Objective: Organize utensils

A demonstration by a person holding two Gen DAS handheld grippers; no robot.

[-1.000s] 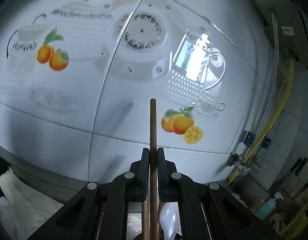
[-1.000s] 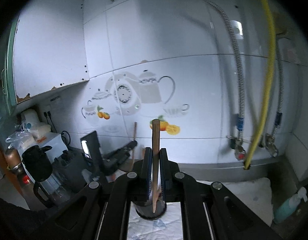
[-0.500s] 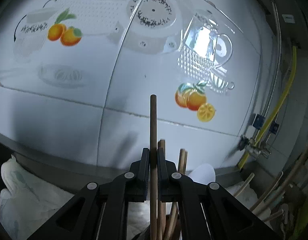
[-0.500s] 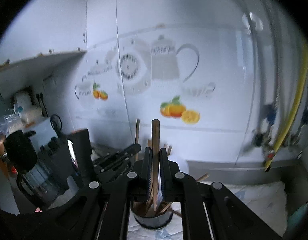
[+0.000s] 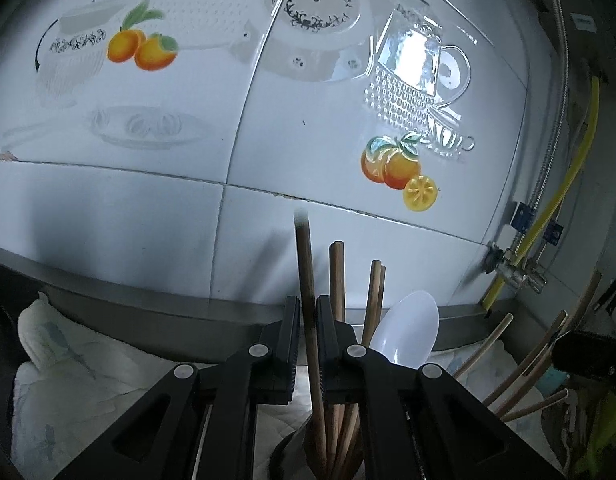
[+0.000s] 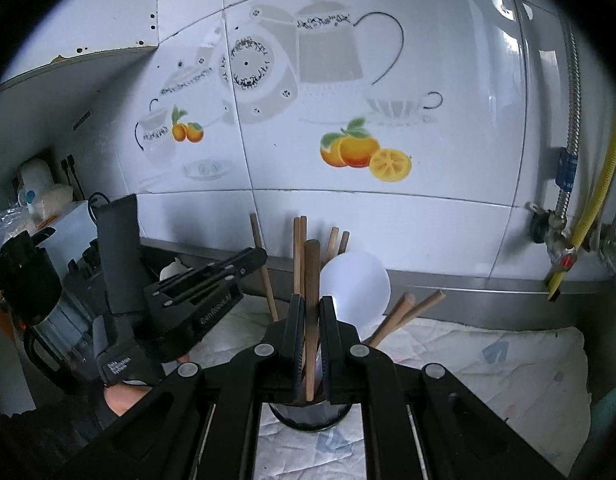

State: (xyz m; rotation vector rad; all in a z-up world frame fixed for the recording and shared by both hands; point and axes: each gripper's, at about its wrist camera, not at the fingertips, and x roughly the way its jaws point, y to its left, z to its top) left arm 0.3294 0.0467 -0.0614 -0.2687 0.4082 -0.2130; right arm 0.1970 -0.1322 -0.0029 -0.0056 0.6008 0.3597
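Note:
My left gripper has its jaws slightly apart around a dark wooden chopstick that stands between them with a small gap, its lower end in the dark utensil holder. The holder also has several wooden chopsticks and a white plastic spoon. My right gripper is shut on a lighter wooden chopstick, held upright above the same holder. The left gripper also shows in the right wrist view, to the left of the holder.
A tiled wall with teapot and orange decals stands close behind. A yellow hose and metal valve are at the right. A black kettle and appliances stand at the left. A padded white cloth covers the counter.
Both grippers came down toward the holder. The left chopstick's end has gone into the holder and the left jaws have eased off it. The right chopstick has lowered over the holder.

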